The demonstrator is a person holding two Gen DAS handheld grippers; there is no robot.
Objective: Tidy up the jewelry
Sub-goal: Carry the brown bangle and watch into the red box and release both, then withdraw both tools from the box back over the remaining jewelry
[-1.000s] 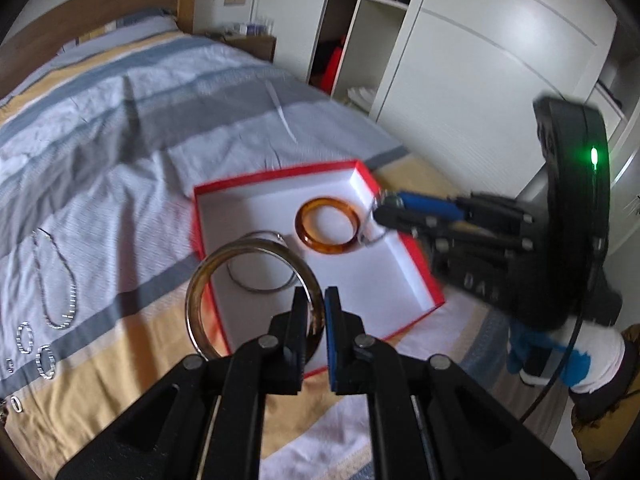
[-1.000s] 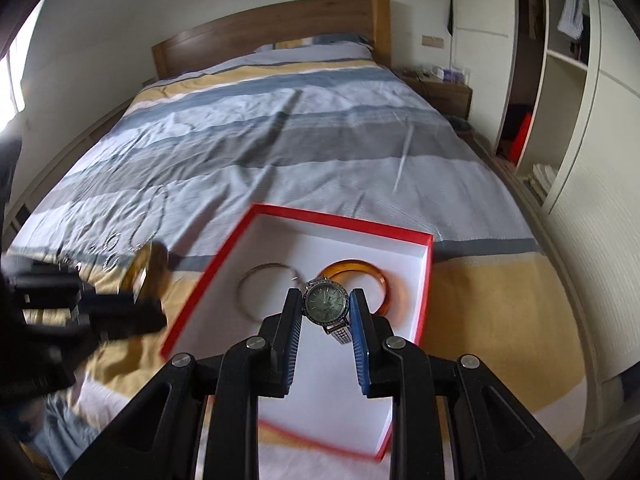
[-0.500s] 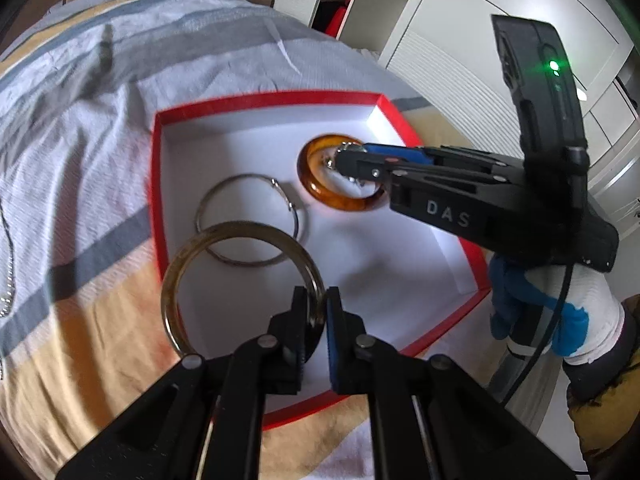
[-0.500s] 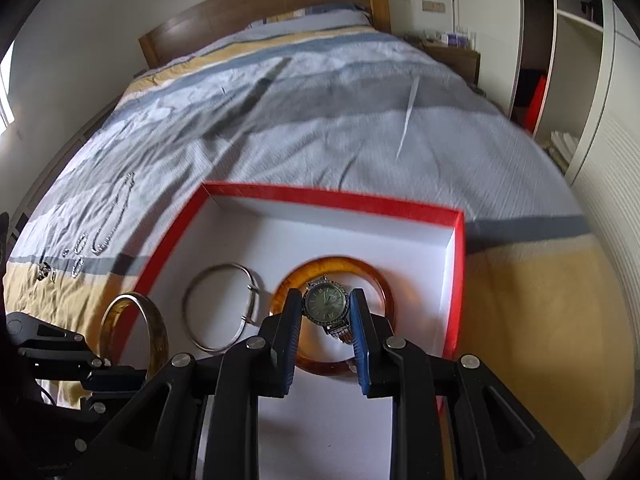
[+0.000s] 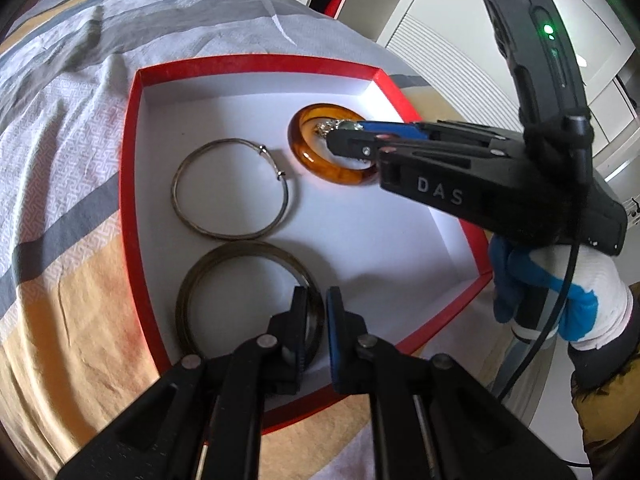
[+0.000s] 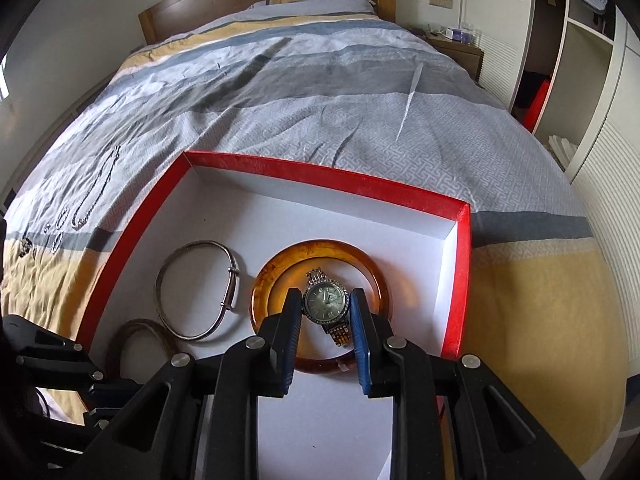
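Red box (image 5: 134, 184), shallow, white-lined, open-topped — set on striped bedspread (image 5: 60, 128) in grey, white and yellow bands.

Contents of box:
- Amber bangle (image 6: 276, 276), translucent, thick-walled, lying flat towards the right wall of the box as seen from the right wrist view.
- Thin silver bangle (image 5: 230, 196) with two small sliding knots, flat on the lining, just beside the amber bangle, not touching it.
- Wide brass-toned bangle (image 5: 192, 284), flat on the lining at the near corner, close to the silver bangle.
- Wristwatch (image 6: 326, 304), round dark dial, stone-set bezel, metal link strap; placed inside the ring of the amber bangle.

Left gripper (image 5: 317, 320): black fingers, one pad blue, jaws narrowly parted around the near rim of the wide brass-toned bangle; inner pad at the rim, blue pad standing clear with a sliver of gap. Bangle resting on the box floor.

Right gripper (image 6: 325, 320): jaws on either side of the watch case, pinching it or just touching it — contact too close to tell apart. Tips lowered within the amber ring. Held by a gloved hand (image 5: 568, 300), white and blue.

Outside box, on the bedspread at far left of the right wrist view: beaded necklace (image 6: 94, 196) and several small pieces, too small to identify.
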